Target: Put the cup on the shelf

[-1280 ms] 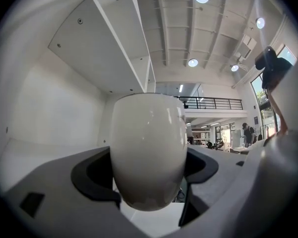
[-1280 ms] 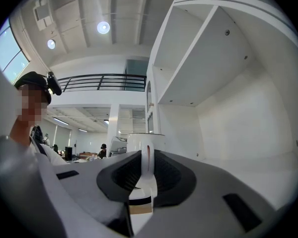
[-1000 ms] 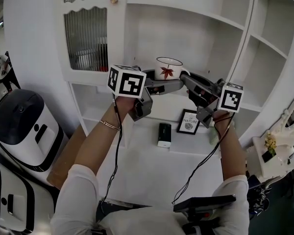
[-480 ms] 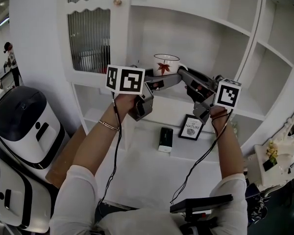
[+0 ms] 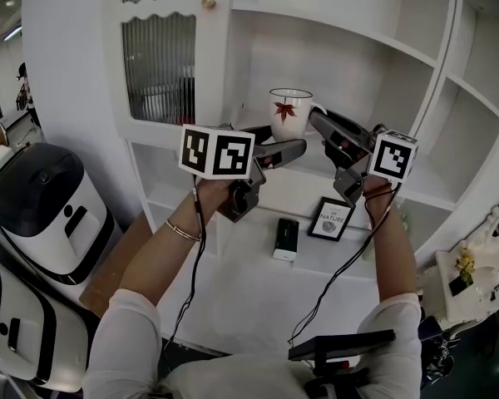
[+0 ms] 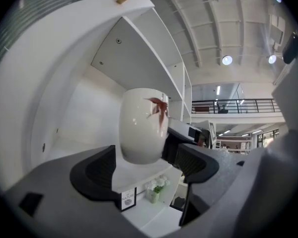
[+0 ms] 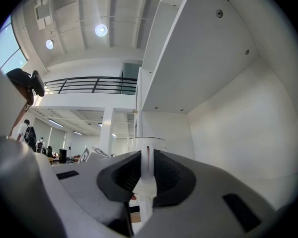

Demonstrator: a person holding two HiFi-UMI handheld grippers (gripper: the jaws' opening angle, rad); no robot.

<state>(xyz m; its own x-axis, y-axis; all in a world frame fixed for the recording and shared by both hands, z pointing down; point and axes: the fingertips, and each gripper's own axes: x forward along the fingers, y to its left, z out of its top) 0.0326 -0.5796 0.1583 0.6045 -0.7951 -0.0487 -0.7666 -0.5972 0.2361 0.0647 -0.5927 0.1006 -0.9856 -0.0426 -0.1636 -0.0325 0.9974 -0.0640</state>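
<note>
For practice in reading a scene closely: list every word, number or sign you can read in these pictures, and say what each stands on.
"NATURE": on the small framed picture on a shelf below the cup; the smaller line above that word is too small to read.
The cup: a red leaf only, no words.
The black box: nothing legible.

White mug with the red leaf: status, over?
Right gripper shut on handle of white red-leaf mug. Left gripper open below mug. Mug held at open white shelf; path unobstructed.
</note>
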